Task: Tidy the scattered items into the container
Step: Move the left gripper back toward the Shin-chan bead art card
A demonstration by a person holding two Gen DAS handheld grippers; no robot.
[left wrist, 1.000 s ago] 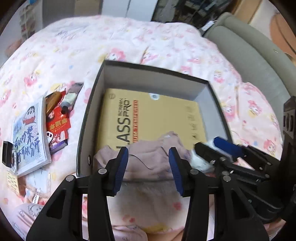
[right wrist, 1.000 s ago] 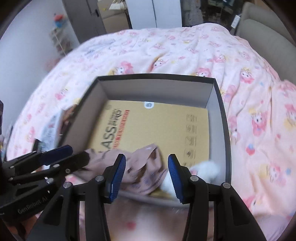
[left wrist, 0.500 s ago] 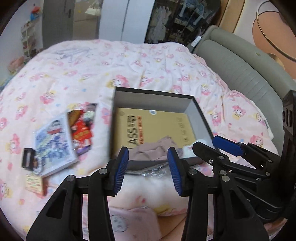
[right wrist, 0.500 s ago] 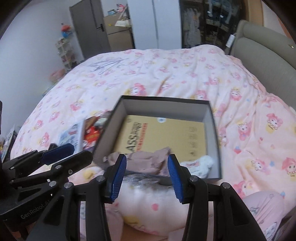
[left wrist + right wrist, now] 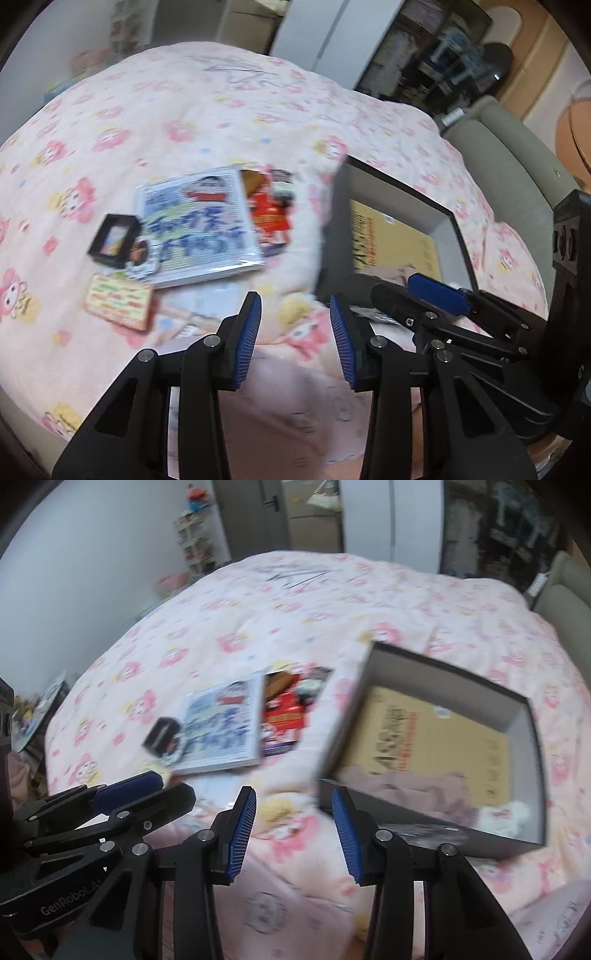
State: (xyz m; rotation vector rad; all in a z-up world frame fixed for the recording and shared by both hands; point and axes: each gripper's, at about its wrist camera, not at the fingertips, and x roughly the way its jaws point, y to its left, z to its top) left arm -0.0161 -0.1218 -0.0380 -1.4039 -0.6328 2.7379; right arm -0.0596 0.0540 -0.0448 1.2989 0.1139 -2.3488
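A dark open box (image 5: 439, 755), the container for the clutter, lies on a bed covered by a pink cartoon-print quilt (image 5: 280, 602), toward the right of both wrist views. Inside it lie a flat tan carton (image 5: 436, 734) printed with large dark letters, a crumpled mauve cloth (image 5: 417, 790) at the near end, and a small white fluffy item (image 5: 506, 812) in the near right corner. Left of the box, still out on the quilt, sits a loose cluster: a cartoon comic book (image 5: 201, 225), a red packet (image 5: 269, 218) tucked partly under its right edge, a small black square frame (image 5: 114, 240) overlapping its left side, and a yellow-and-pink card (image 5: 118, 301) just below the frame. The pictures are motion-blurred, so finer print is unreadable. The left tongs (image 5: 293, 341) hang over bare quilt between the cluster and the box; their jaws have just been closing a little, yet stand apart with nothing between the blue pads. The right tongs (image 5: 291, 836) hover just beside them, near the box's near left corner, jaws likewise just narrowed slightly, still spread and holding nothing. A grey padded headboard (image 5: 517, 166) rises behind the box, and wardrobe doors (image 5: 391, 513) stand beyond the foot of the bed.
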